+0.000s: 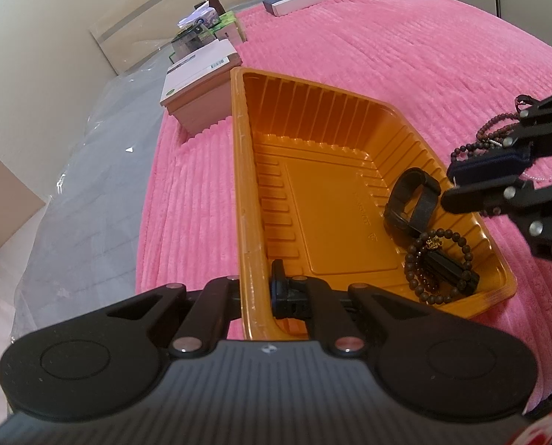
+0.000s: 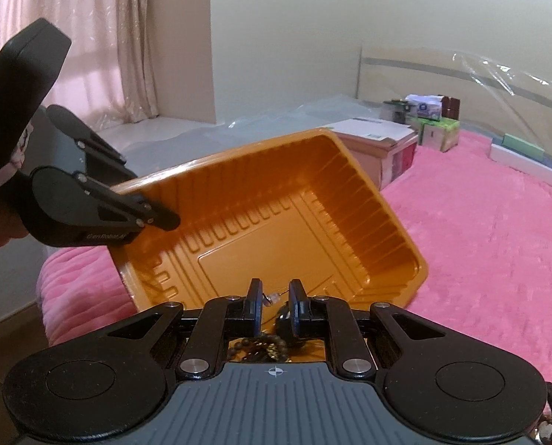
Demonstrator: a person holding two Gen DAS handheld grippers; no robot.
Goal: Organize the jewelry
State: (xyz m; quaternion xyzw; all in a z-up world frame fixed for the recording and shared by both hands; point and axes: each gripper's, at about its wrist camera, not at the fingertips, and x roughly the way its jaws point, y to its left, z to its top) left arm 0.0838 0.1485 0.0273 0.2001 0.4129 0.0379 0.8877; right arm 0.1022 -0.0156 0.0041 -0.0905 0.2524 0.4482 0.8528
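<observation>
Orange tray (image 1: pixel 246 185), black watch (image 1: pixel 411 200), beaded bracelet (image 1: pixel 439 265)

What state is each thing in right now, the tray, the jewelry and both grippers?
Tray: open, on the pink blanket, wall clamped.
Left gripper: shut on the tray wall.
Right gripper: over the tray, a thin cord and clasp between its fingers; grip unclear.
Watch: lying in the tray.
Bead bracelet: lying in the tray.
Bead string: hangs by the right gripper.
</observation>
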